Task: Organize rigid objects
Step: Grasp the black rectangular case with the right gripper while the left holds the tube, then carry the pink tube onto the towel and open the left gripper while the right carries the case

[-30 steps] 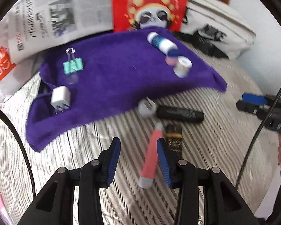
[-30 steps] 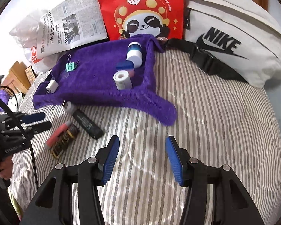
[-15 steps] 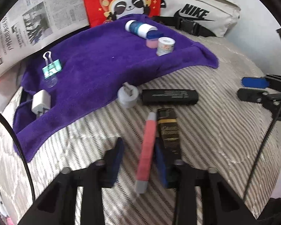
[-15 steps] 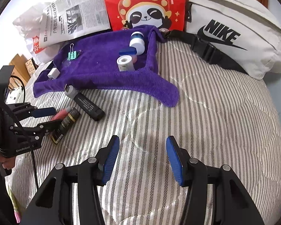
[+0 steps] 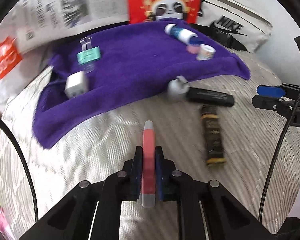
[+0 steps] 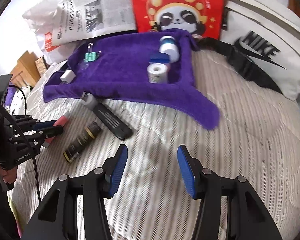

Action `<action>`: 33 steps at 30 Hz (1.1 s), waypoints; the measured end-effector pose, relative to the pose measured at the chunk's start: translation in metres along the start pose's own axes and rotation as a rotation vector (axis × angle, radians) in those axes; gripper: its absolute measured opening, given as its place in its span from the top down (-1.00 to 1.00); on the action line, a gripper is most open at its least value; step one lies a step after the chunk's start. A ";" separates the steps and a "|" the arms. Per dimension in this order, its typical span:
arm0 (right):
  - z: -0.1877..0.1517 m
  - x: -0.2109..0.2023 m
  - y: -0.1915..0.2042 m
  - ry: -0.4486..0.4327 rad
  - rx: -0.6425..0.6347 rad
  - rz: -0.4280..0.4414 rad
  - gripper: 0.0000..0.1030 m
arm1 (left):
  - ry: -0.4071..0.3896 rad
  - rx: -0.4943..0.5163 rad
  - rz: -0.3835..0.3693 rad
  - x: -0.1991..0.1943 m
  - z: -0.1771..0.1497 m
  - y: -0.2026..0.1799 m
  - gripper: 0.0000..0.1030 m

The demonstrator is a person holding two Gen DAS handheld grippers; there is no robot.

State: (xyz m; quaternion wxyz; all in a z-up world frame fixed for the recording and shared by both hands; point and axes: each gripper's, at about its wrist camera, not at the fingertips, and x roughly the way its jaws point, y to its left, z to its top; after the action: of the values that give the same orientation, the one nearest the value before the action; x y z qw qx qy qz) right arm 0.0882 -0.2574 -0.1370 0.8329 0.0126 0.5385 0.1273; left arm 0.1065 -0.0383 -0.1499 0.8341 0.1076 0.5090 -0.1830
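Already the pink tube is caught between the pads of the left claw, whose jaws have just been closing onto it and now pinch it along its length, grey tip pointing toward the purple towel. It sits over the striped bed cover, just short of the towel's near edge.

By my reading the sorting is partly done. On the towel lie a teal binder clip, a white plug adapter, a blue-and-white bottle, a small blue-lidded pot and a white tape roll, the last three clustered close together. Off it, on the bed, remain a black bottle with a grey pump top, its pump just touching the towel's hem, and a dark gold-banded tube beside it.

No box or tray shows; the towel serves as the collecting place.

The right claw hangs part open over bare bedding, holding nothing.
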 end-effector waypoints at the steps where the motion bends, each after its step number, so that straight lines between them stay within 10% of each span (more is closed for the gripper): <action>1: 0.002 0.004 0.004 -0.001 -0.014 0.013 -0.01 | 0.001 -0.011 0.022 -0.001 -0.002 0.006 0.76; 16: 0.029 0.051 0.049 0.013 -0.239 0.013 0.03 | 0.001 -0.089 0.021 -0.006 -0.013 0.034 0.76; 18: 0.027 0.051 0.050 0.001 -0.257 0.006 0.38 | -0.001 -0.094 0.014 -0.007 -0.014 0.035 0.76; 33: 0.006 0.033 0.028 0.054 -0.173 0.038 0.53 | -0.009 -0.123 0.004 -0.009 -0.016 0.036 0.76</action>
State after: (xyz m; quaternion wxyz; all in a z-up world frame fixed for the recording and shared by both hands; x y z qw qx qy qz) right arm 0.1013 -0.2224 -0.1595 0.8134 -0.0525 0.5475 0.1893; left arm 0.1045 0.0025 -0.1493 0.8420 0.0563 0.5152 -0.1502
